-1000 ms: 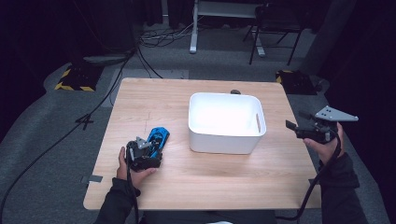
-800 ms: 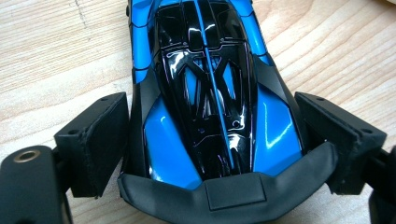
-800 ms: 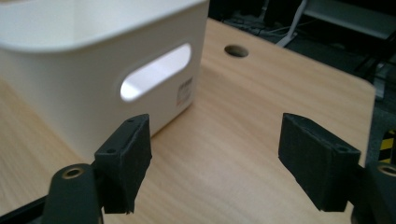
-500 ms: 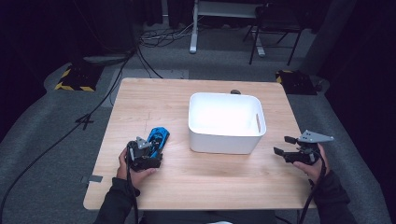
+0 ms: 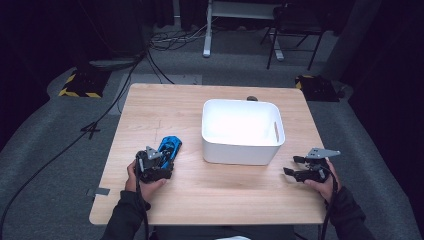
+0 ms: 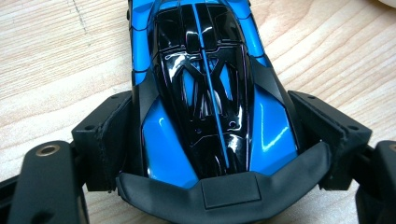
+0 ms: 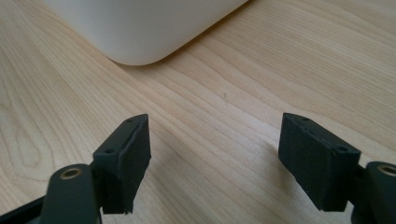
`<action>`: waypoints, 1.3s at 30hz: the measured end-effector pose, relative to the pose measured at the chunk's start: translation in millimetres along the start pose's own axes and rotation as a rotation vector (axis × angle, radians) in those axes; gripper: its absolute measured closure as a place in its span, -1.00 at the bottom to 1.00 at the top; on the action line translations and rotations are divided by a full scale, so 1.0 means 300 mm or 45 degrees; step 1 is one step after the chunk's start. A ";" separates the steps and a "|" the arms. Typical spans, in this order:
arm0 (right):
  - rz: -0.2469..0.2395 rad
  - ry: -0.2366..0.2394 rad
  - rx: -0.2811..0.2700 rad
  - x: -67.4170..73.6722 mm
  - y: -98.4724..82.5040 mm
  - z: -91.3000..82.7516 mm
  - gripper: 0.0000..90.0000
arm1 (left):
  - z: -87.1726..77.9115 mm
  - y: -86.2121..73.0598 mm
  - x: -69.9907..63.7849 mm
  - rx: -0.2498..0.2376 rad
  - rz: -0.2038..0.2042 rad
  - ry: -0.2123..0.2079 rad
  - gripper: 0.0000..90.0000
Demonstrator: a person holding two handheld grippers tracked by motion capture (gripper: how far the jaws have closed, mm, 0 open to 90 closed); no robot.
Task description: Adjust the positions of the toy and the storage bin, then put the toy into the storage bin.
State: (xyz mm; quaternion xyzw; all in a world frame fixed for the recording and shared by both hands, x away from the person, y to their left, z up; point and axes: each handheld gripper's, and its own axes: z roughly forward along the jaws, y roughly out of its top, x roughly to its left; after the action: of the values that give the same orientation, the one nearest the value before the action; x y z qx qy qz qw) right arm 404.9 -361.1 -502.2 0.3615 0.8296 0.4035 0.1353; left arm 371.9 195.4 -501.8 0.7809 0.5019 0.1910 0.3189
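glossy blue-and-black plastic toy car, matt pale wood-grain table, smooth white plastic bin

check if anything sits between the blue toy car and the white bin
Nothing visible does. The blue toy car sits in the left gripper, whose jaws have just been closing on its sides. Bare table lies between it and the white bin; only the bin's wall must be cleared.

At lower left of the frame, the left gripper has just been closing on the blue toy car between its fingers. A white bin sits centre on the desk; the right gripper gapes at lower right.
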 end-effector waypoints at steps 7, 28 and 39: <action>-0.059 -0.091 0.036 0.014 0.008 0.013 -0.45 | -0.002 0.000 0.011 0.000 0.027 -0.024 -0.49; -0.052 -0.092 0.039 0.015 0.012 0.020 -0.52 | -0.037 0.008 -0.008 -0.126 0.081 0.001 -0.46; -0.051 -0.091 0.036 0.018 0.009 0.018 -0.52 | -0.061 0.044 -0.058 -0.175 0.146 0.000 -0.46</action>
State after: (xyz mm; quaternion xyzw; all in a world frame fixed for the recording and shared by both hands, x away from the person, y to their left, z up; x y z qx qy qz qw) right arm 405.2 -353.1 -503.3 0.3611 0.8369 0.3756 0.1678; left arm 361.9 181.6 -479.1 0.7846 0.4421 0.2432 0.3602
